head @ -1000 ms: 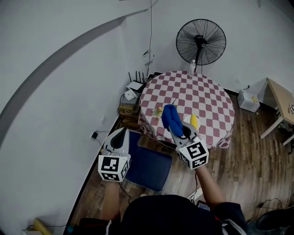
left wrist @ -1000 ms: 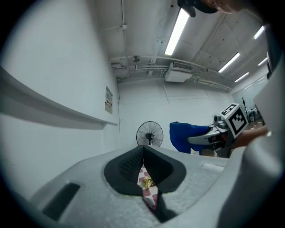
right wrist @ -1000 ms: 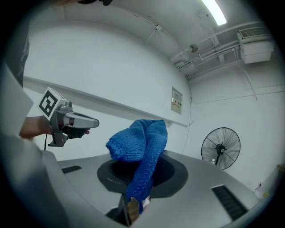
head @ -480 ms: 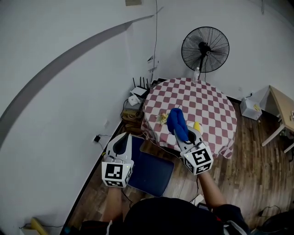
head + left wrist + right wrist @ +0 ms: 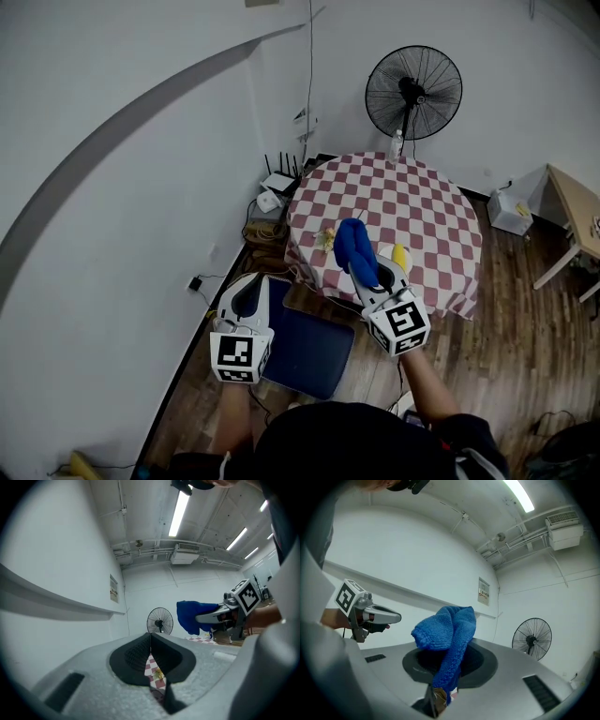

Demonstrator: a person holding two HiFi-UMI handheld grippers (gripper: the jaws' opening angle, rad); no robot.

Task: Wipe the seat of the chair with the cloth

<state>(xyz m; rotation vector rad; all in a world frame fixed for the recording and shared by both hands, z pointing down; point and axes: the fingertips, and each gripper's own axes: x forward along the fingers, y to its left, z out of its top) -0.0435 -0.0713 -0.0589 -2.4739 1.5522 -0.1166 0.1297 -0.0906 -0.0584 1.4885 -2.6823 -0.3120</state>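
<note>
right gripper [image 5: 367,274] jaws tight on blue cloth [image 5: 352,246] past chair [image 5: 309,349] far edge; left gripper [image 5: 250,283] jaws together, empty, over chair left edge

Rough knitted cloth [image 5: 449,632], wooden floor [image 5: 525,319]

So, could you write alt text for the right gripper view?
A blue knitted cloth sits clamped in the right tongs, bunched above them. The left tongs hang shut at left, a standing fan at right.
</note>
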